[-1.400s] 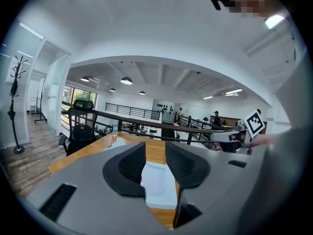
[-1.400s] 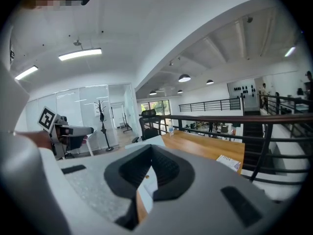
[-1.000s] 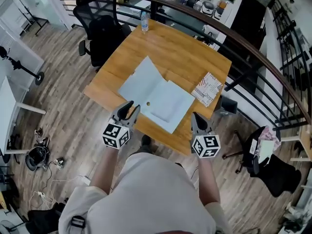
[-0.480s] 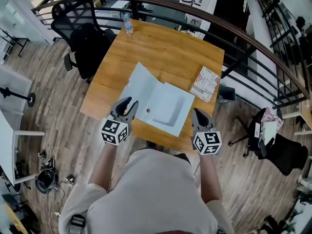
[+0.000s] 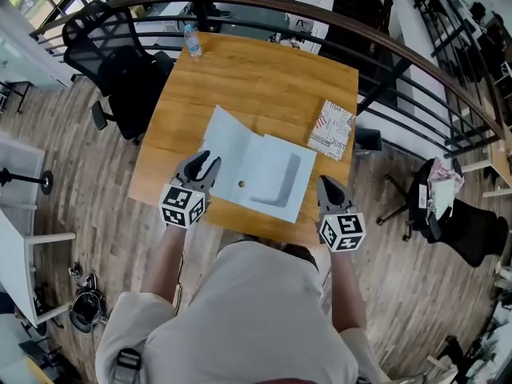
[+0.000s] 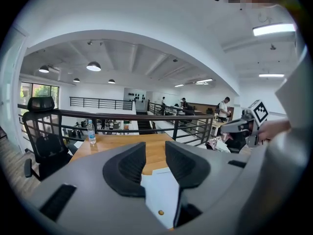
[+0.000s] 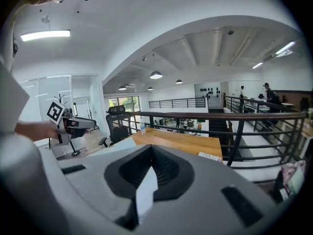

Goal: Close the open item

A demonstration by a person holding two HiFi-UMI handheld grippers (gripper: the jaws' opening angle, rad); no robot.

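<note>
Pale-blue folder (image 5: pixel 260 170) is lying spread open on the near half of the wooden table (image 5: pixel 264 78), both covers facing up. The left claw (image 5: pixel 206 162) is hovering over the folder's left cover with its jaws standing moderately apart and gripping nothing. The right claw (image 5: pixel 324 182) is hanging just beside the folder's right edge, its tips pressing together and holding nothing. A printed booklet (image 5: pixel 332 129) is resting near the table's right edge, and a water bottle (image 5: pixel 192 42) is standing at the far left corner
</note>
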